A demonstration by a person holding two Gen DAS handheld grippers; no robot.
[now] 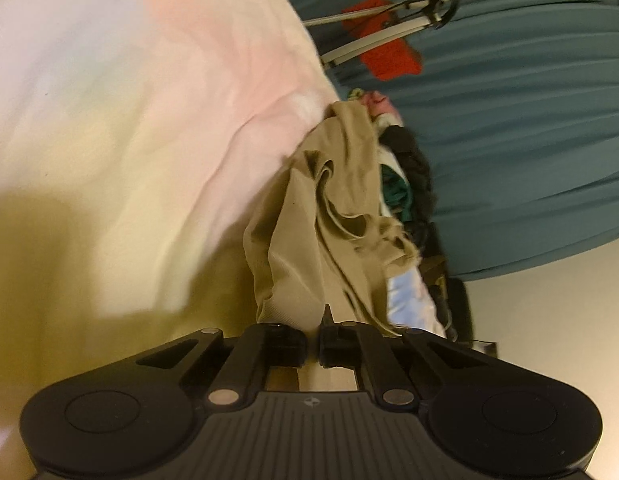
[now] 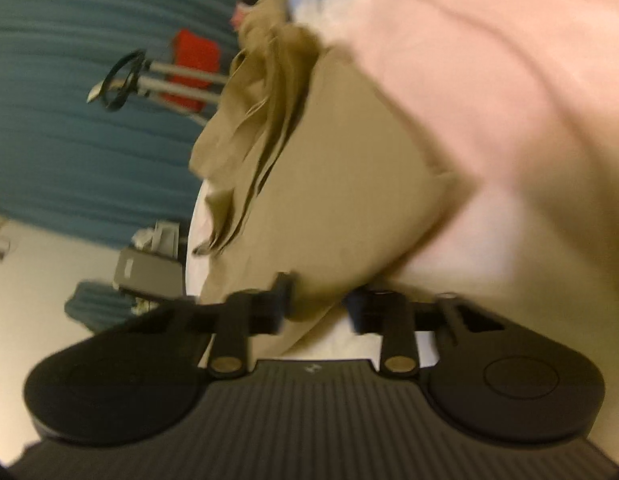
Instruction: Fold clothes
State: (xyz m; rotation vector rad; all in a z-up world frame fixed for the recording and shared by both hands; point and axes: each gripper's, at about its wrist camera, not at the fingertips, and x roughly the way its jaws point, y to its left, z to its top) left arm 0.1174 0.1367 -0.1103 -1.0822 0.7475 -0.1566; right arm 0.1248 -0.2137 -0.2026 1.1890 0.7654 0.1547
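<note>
A tan garment (image 1: 333, 216) hangs bunched and creased in front of my left gripper (image 1: 314, 344), whose jaws are nearly together and pinch its lower edge. It also shows in the right wrist view (image 2: 329, 184), stretched wide and smooth. My right gripper (image 2: 321, 308) has its jaws apart, with a fold of the tan cloth lying between them against the left finger. The view is blurred.
A pale pink sheet (image 1: 129, 120) fills the left, also seen in the right wrist view (image 2: 489, 100). A pile of mixed clothes (image 1: 401, 168) lies beside the garment. Teal curtain (image 1: 529, 120), a red cloth (image 1: 389, 52) on a metal stand (image 1: 389, 28), grey box (image 2: 149, 272).
</note>
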